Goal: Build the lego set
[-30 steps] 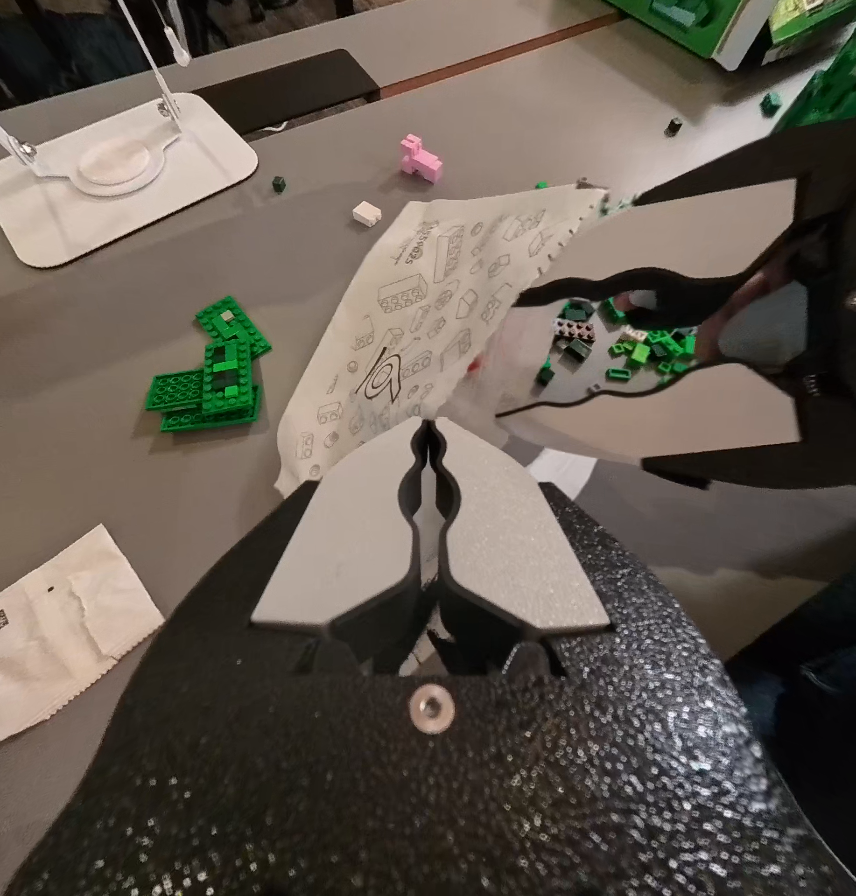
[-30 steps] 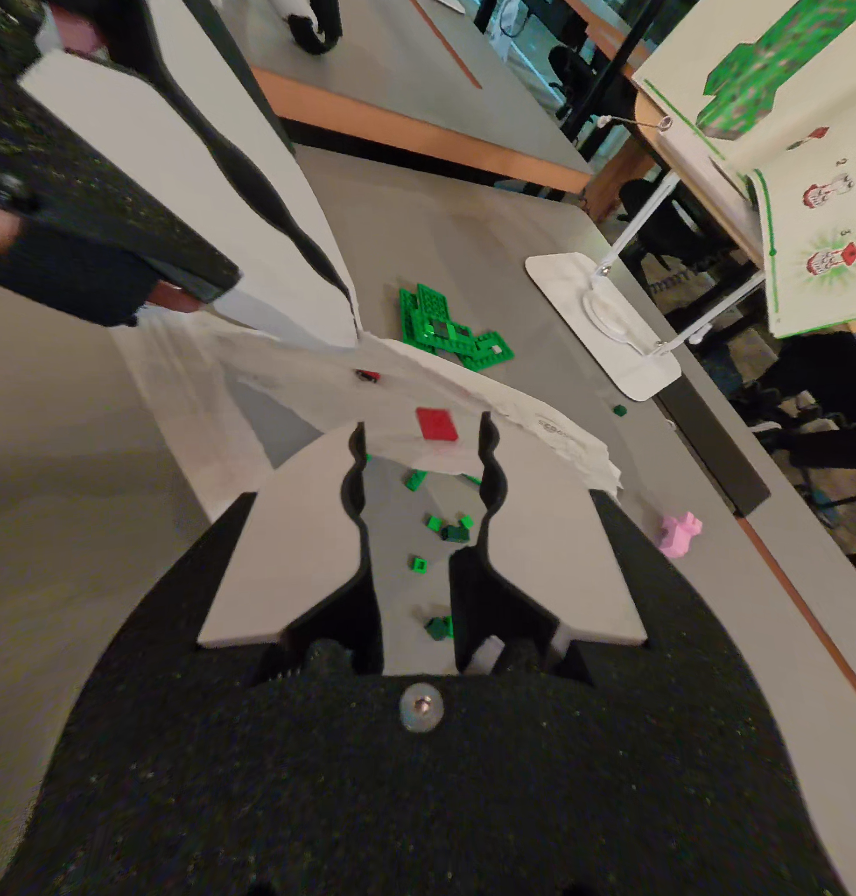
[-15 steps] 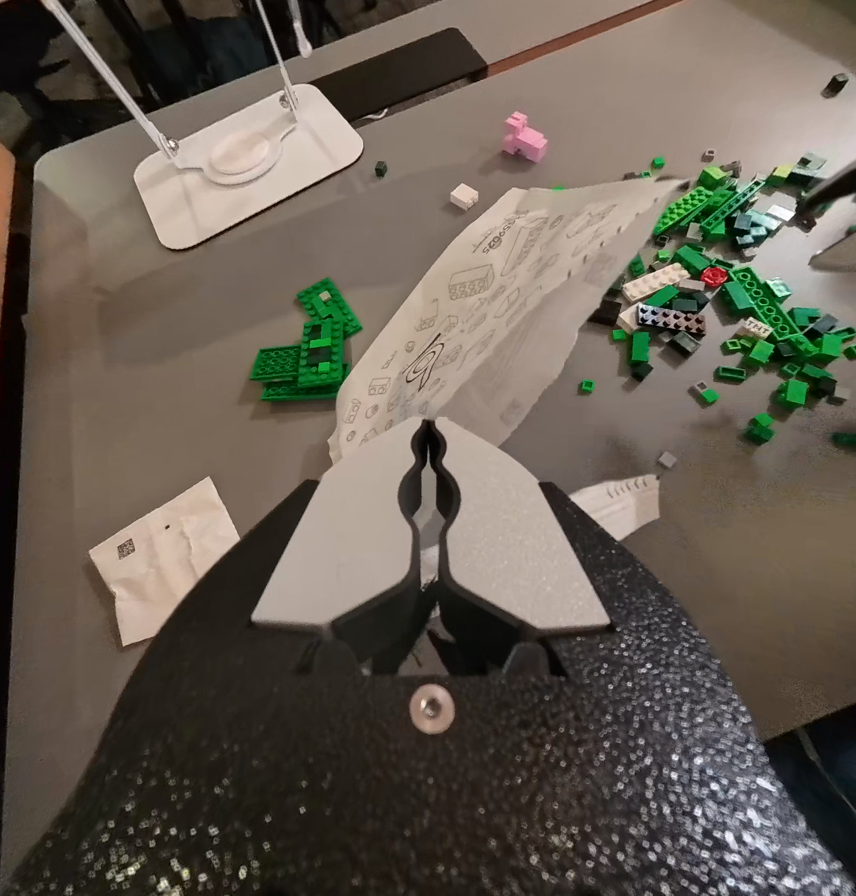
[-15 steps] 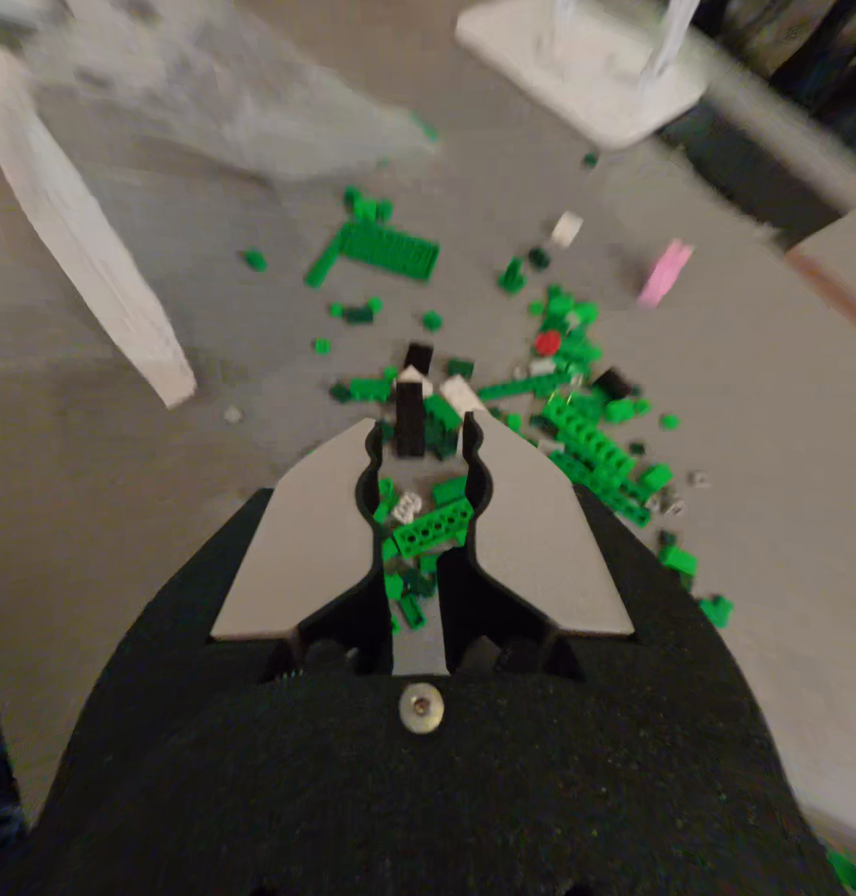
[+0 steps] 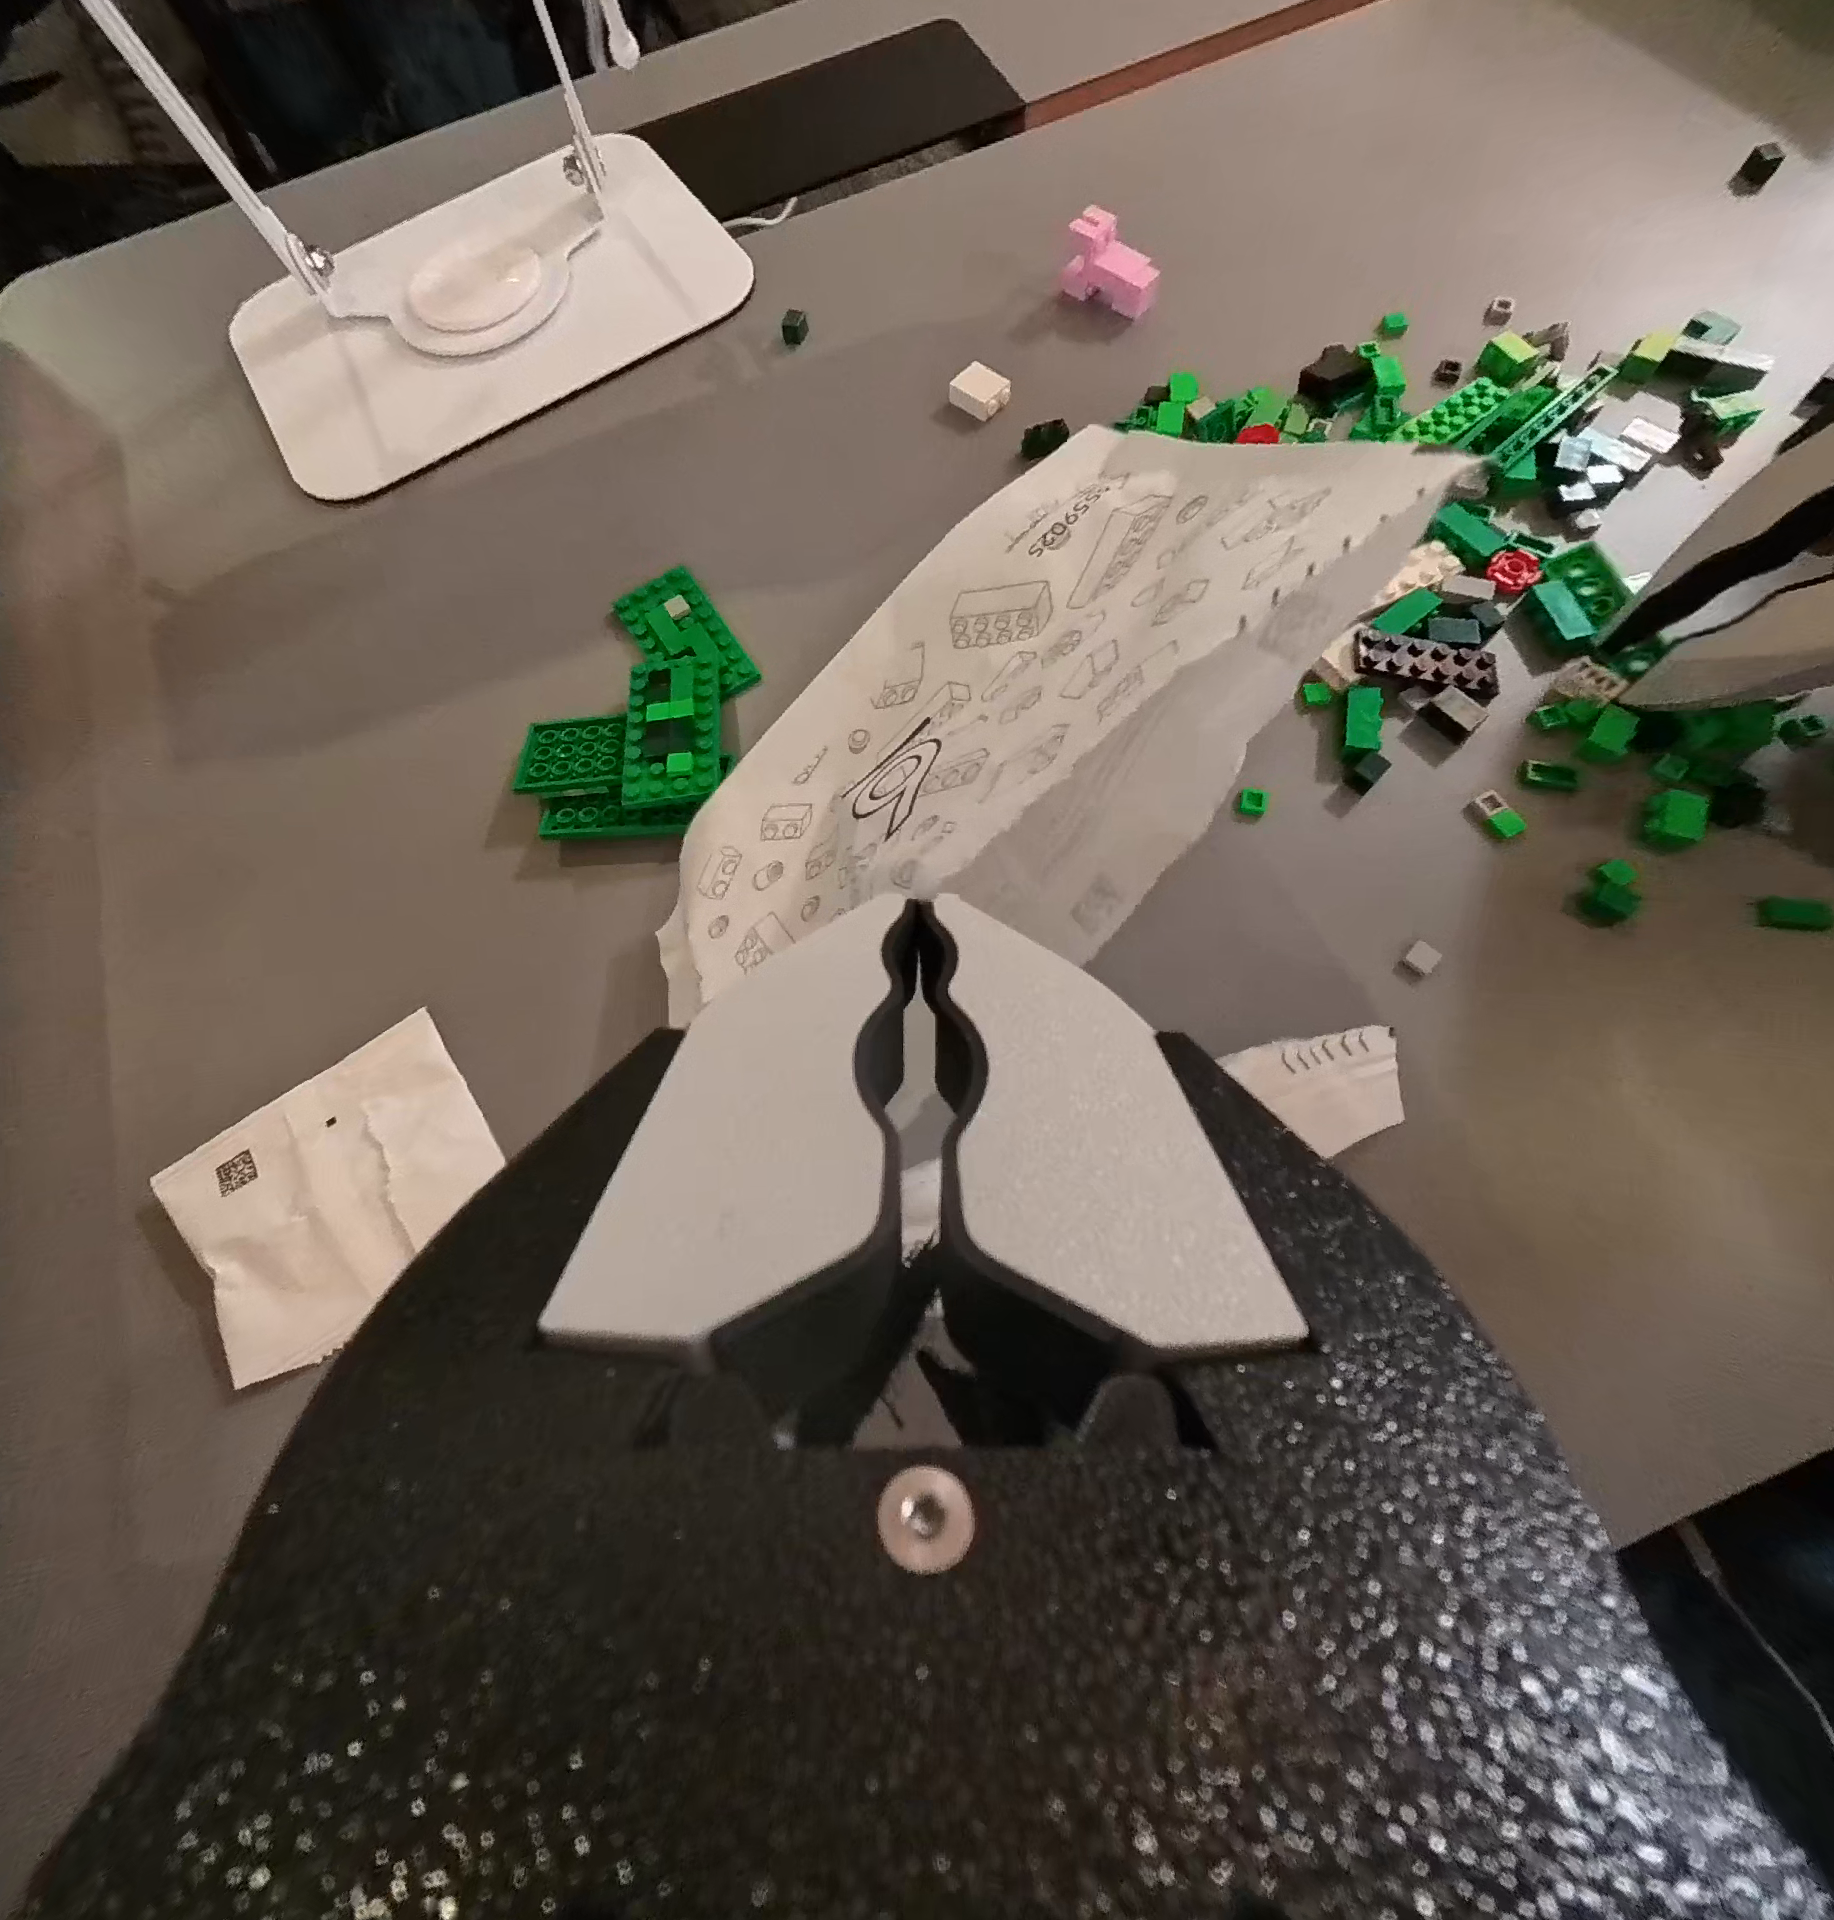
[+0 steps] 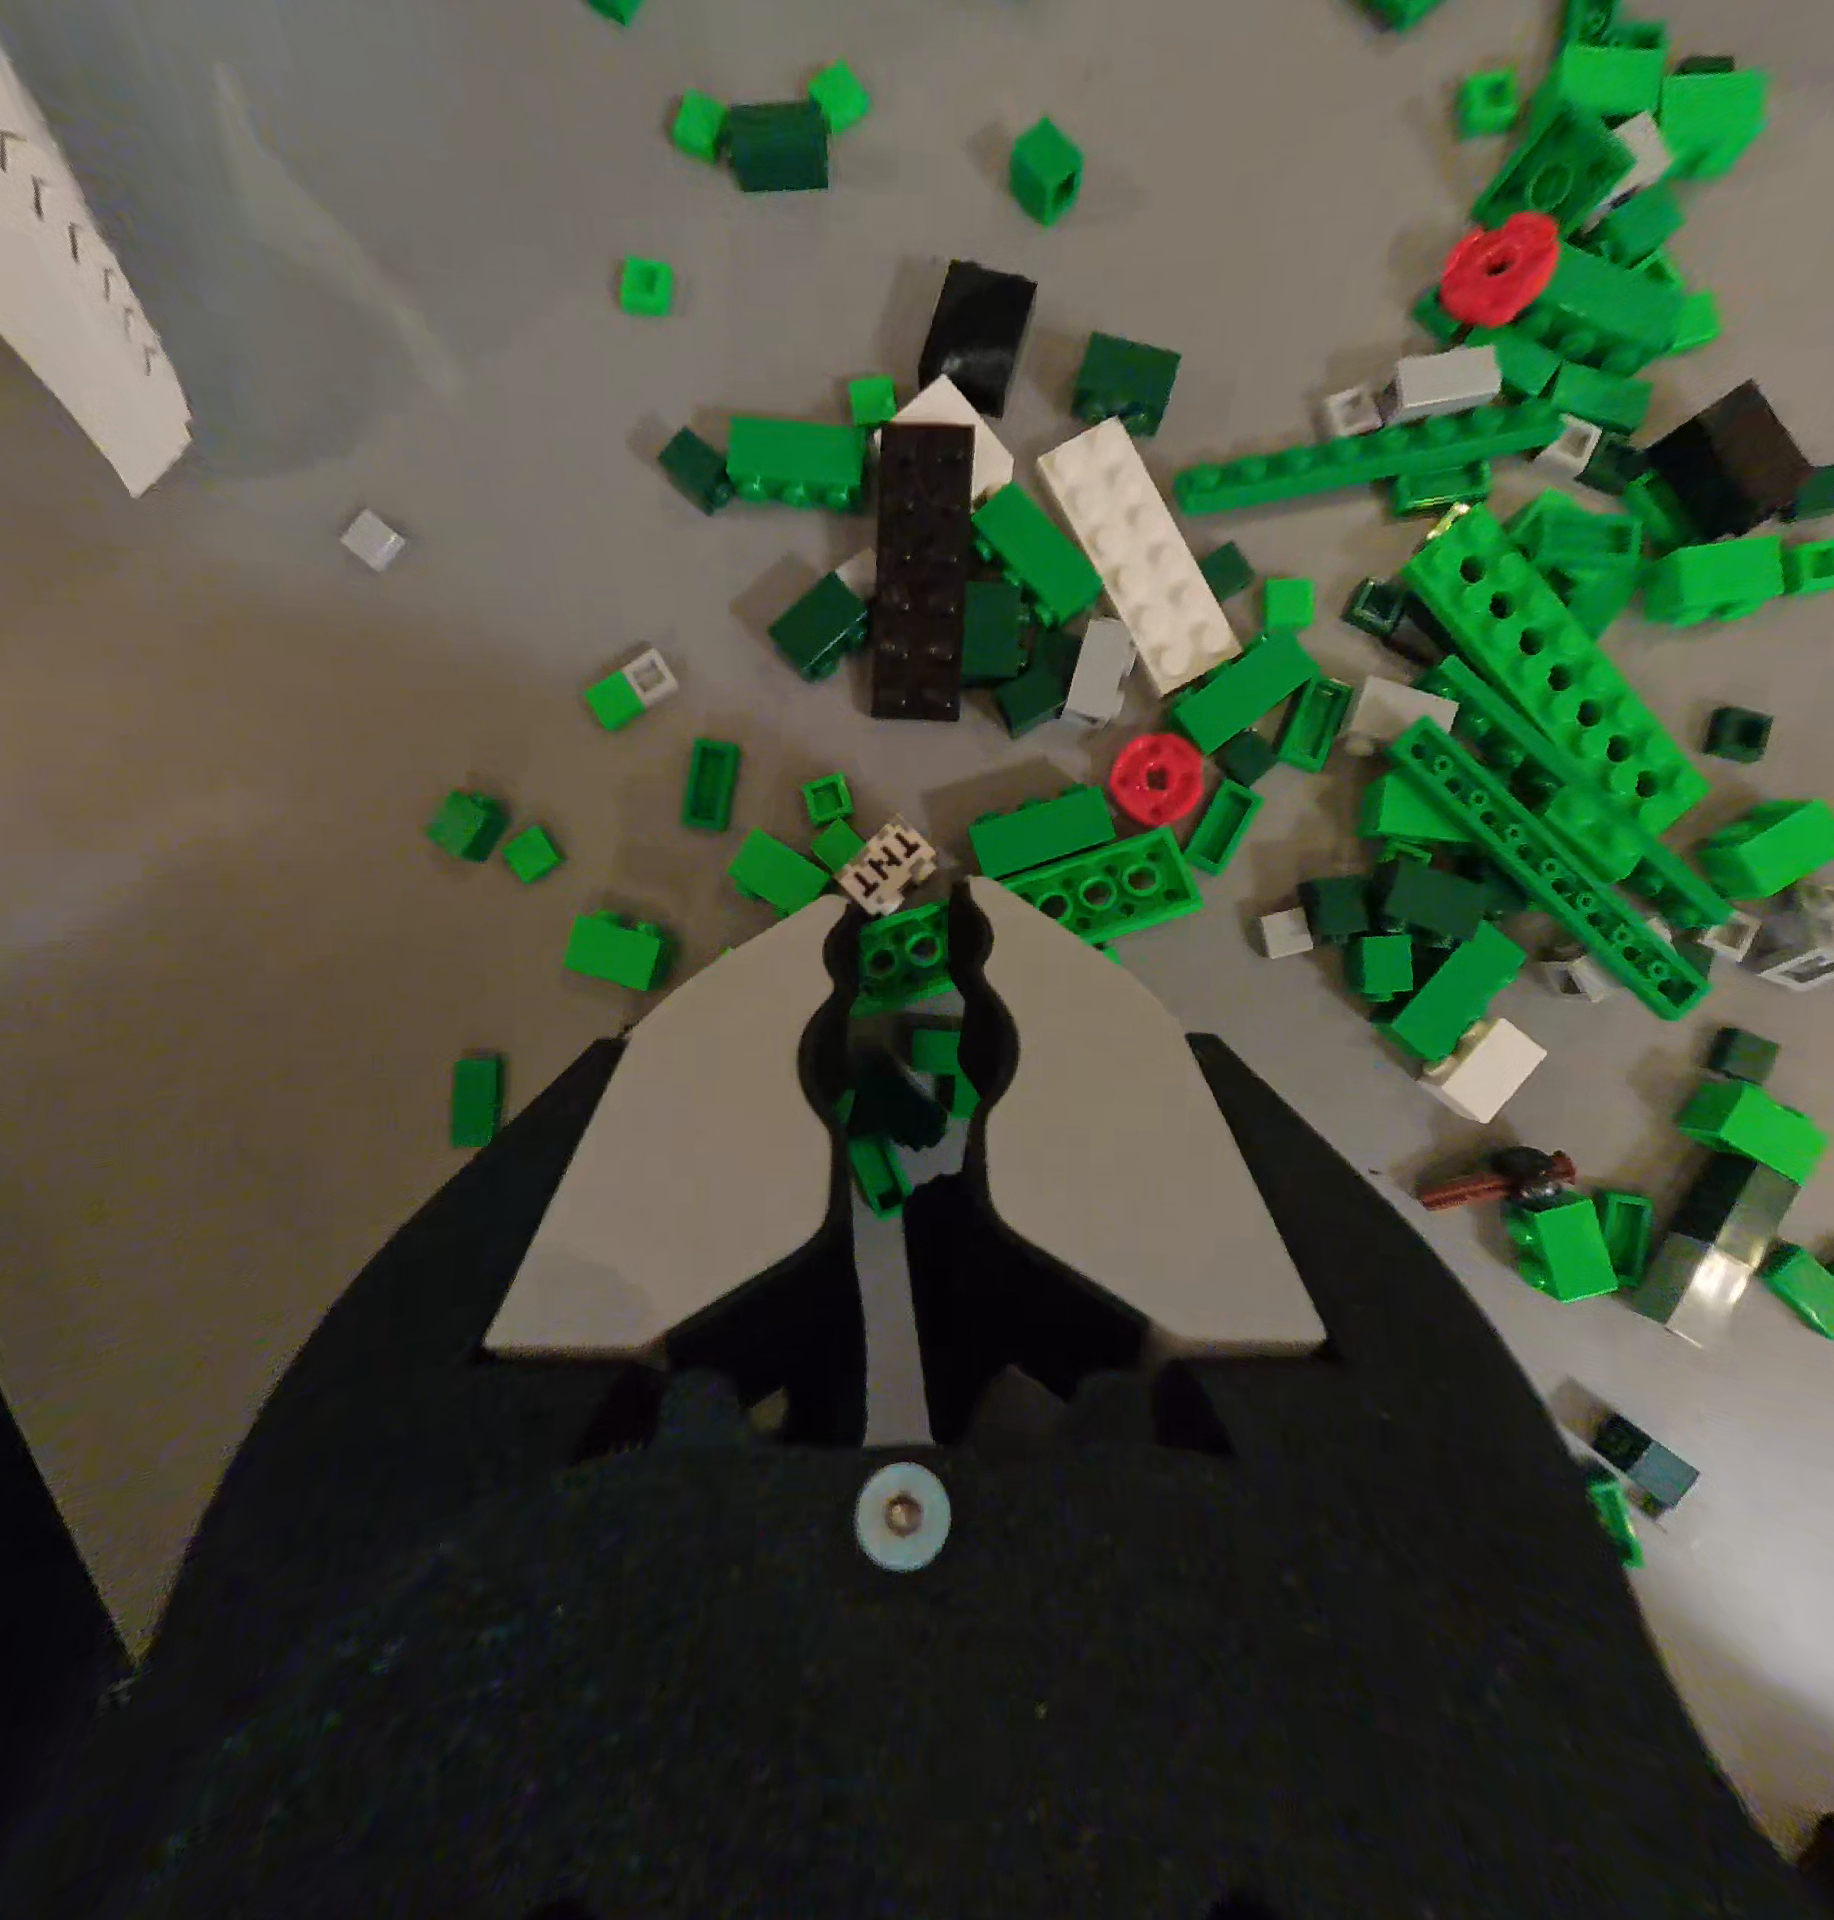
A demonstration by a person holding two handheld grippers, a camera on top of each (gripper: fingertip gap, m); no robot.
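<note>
The left claw [image 5: 921, 914] was pinched tight on the empty paper bag [image 5: 1048, 665], holding it up over the gray desk [image 5: 269, 883]. The bag was floppy and hung over part of the loose bricks [image 5: 1578, 582].

The right claw [image 6: 905, 902] was low over the pile of bricks [image 6: 1308, 675] on the desk. Its two sides were a little apart, with nothing held between them. A green brick with holes [image 6: 905, 951] lay right under its tips, and a small white printed tile [image 6: 885, 864] sat just beyond them.

A little green build [image 5: 643, 717] made of flat plates waited on the desk, well apart from the pile. A torn white wrapper [image 5: 321, 1184] lay near the left claw.

The step looked like picking the next brick. To do it well, the bag should probably go down first, away from the pile, so it hides nothing. Then the right claw should go for one brick only. The bricks lay close together, so a slow, straight squeeze on the brick's flat sides would help. A crooked pinch could make the brick pop out or push its neighbors away.
</note>
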